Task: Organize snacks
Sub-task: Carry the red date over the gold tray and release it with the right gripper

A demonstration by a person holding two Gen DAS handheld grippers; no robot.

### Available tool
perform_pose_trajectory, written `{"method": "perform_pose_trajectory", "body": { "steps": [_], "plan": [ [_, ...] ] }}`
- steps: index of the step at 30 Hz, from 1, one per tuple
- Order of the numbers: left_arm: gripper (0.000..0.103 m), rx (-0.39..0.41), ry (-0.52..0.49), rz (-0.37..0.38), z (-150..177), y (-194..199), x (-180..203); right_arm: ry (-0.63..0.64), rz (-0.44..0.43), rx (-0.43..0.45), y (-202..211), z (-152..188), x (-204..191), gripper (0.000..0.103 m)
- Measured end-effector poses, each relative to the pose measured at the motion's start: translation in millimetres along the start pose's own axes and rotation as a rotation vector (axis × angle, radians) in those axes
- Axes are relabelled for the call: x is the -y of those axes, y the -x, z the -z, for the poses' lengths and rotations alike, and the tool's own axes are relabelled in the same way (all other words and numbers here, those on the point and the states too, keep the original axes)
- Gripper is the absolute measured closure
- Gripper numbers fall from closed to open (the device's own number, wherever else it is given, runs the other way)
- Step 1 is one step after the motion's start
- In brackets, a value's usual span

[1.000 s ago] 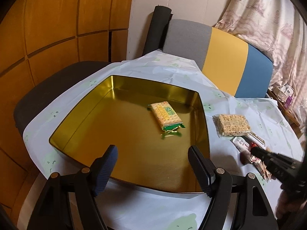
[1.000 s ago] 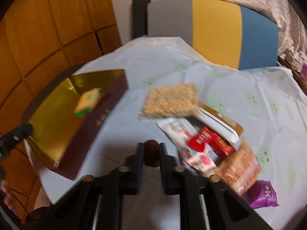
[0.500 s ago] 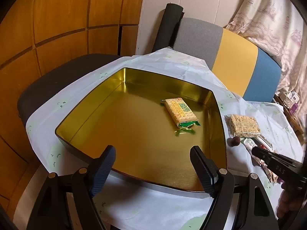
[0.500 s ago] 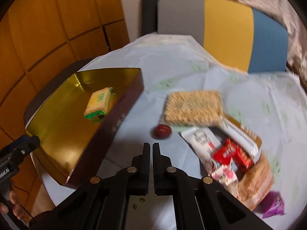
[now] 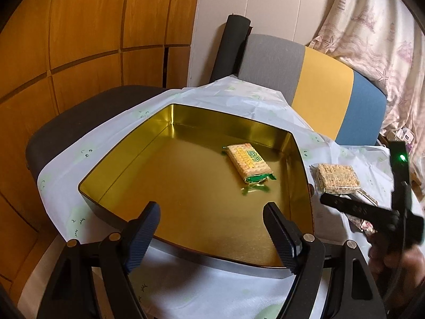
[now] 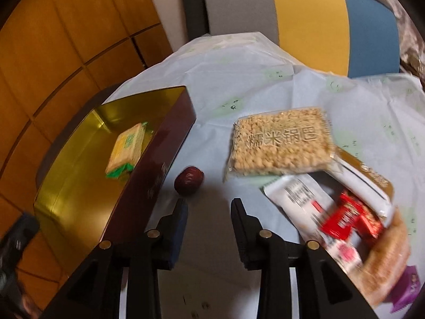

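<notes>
A gold-lined tin (image 5: 138, 159) sits on the pale cloth with a yellow cracker pack with a green end (image 5: 248, 160) lying in it. My left gripper (image 5: 212, 212) hangs open over the tin's near rim, holding nothing. A small dark red date (image 6: 189, 180) lies on the cloth beside the tin's dark outer wall (image 6: 148, 186). My right gripper (image 6: 208, 204) is just behind the date; its jaws are opening and nothing is between them. The puffed rice pack (image 6: 281, 143) lies just beyond. In the left wrist view the right gripper (image 5: 329, 202) reaches in from the right, near the rice pack (image 5: 338, 178).
A heap of snacks lies right of the right gripper: a white bar (image 6: 300, 196), a red packet (image 6: 348, 218), a round brown cake (image 6: 385, 263) and a purple packet (image 6: 406, 289). A grey, yellow and blue chair back (image 5: 318, 85) stands behind the table, and wood panelling (image 5: 79, 40) is on the left.
A second ago the right gripper was shut on the date. It then let the date drop onto the cloth beside the tin, closed empty, and its jaws now stand apart behind the date.
</notes>
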State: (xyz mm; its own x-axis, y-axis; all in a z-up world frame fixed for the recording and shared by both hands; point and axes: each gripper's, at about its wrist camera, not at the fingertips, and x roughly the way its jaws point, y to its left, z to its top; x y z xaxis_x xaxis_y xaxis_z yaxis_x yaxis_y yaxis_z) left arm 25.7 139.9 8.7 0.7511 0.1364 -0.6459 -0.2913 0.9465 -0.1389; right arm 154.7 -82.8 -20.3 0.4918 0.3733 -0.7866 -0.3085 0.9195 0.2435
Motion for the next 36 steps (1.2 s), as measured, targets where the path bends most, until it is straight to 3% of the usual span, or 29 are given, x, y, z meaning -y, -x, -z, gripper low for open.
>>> {"method": "perform_pose_trajectory", "body": {
  "steps": [8, 16, 26, 36],
  "plan": [
    [0.023, 0.006, 0.012, -0.001, 0, -1, -4, -0.065, -0.076, -0.011, -20, -18, -5, 0.076],
    [0.023, 0.007, 0.016, -0.005, -2, -2, -5, -0.036, -0.055, -0.045, -38, -23, -12, 0.079],
    [0.023, 0.025, 0.013, -0.021, -4, 3, -5, -0.157, -0.188, -0.115, -46, -22, 0, 0.079],
    [0.023, 0.029, 0.014, -0.027, -3, 3, -6, -0.133, -0.108, -0.061, -26, -19, -2, 0.081]
  ]
}}
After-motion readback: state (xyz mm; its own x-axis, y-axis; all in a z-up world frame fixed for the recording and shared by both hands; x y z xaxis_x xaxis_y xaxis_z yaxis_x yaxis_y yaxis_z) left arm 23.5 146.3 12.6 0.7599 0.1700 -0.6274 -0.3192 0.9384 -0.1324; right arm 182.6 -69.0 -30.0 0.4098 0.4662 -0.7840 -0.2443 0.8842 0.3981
